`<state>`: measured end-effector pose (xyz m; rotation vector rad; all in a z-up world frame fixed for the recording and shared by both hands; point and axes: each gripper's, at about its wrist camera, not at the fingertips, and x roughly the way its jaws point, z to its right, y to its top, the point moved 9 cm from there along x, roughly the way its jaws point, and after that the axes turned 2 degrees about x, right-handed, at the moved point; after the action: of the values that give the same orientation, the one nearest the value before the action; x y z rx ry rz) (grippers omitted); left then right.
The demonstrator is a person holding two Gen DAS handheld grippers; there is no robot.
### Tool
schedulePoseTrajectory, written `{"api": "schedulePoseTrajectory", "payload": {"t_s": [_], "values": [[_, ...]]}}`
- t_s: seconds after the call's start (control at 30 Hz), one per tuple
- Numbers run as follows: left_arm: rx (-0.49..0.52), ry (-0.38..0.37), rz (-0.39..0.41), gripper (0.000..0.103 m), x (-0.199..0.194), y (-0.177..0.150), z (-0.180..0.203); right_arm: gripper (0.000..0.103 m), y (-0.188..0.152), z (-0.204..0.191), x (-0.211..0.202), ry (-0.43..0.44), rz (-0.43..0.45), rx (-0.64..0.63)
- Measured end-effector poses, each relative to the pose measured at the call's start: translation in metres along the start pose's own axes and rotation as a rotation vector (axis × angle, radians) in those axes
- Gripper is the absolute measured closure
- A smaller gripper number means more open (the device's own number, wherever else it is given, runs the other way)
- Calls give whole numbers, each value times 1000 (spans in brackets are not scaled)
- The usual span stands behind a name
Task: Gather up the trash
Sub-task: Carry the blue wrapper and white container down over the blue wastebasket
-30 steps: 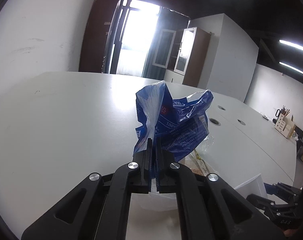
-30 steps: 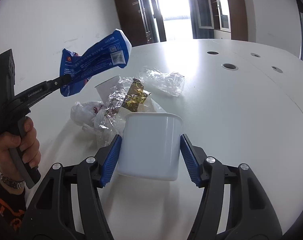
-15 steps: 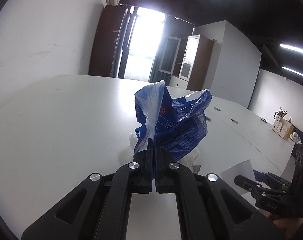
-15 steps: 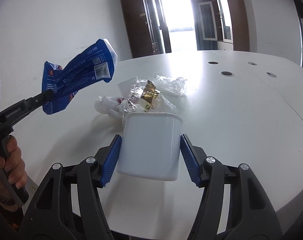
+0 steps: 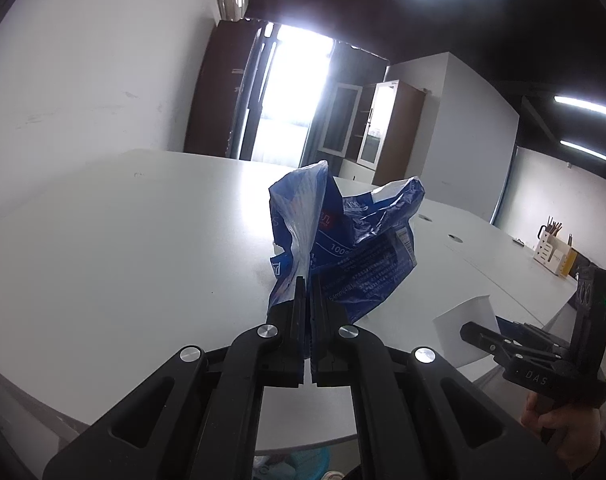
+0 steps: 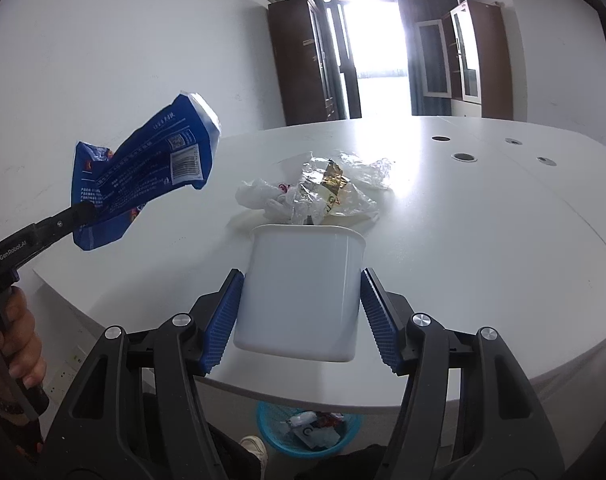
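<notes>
My left gripper [image 5: 307, 292] is shut on a crumpled blue snack bag [image 5: 351, 248] and holds it in the air above the white table's near edge; the bag also shows in the right wrist view [image 6: 143, 176]. My right gripper [image 6: 301, 300] is shut on a white paper cup [image 6: 299, 292], held upright above the table edge. The cup also shows at the right of the left wrist view [image 5: 463, 332]. A pile of clear, white and gold wrappers [image 6: 319, 188] lies on the table [image 6: 483, 220] beyond the cup.
A blue trash basket [image 6: 307, 432] with some trash in it stands on the floor below the table edge; its rim also shows in the left wrist view [image 5: 295, 464]. Round cable holes [image 6: 465, 157] sit at the table's far right. A wooden holder [image 5: 553, 254] stands far right.
Both grippers have pulled back from the trash pile toward the table's near edge, carrying the blue bag and the cup. The floor basket has come into view.
</notes>
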<state>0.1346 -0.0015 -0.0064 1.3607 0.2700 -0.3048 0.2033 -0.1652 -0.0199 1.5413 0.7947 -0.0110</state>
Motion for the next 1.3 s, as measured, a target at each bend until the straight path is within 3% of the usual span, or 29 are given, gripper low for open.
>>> {"api": "schedulePoseTrajectory", "payload": {"t_s": [0.13, 0.4, 0.67, 0.8, 1.1, 1.3], "values": [[-3, -7, -35, 102, -1, -16, 1, 46, -16, 1, -7, -16, 6, 37], [38, -15, -64, 102, -30, -62, 0, 46, -56, -11, -16, -20, -59, -25], [81, -61, -18, 102, -79, -102, -2, 46, -94, -15, -42, -25, -93, -63], [115, -78, -2, 102, -91, -115, 3, 46, -111, -26, -49, 27, -95, -69], [76, -86, -77, 102, -95, -155, -2, 46, -172, -29, -42, 98, -202, -52], [68, -106, -214, 102, -88, -206, -4, 46, -196, -24, -32, 79, -262, -52]]}}
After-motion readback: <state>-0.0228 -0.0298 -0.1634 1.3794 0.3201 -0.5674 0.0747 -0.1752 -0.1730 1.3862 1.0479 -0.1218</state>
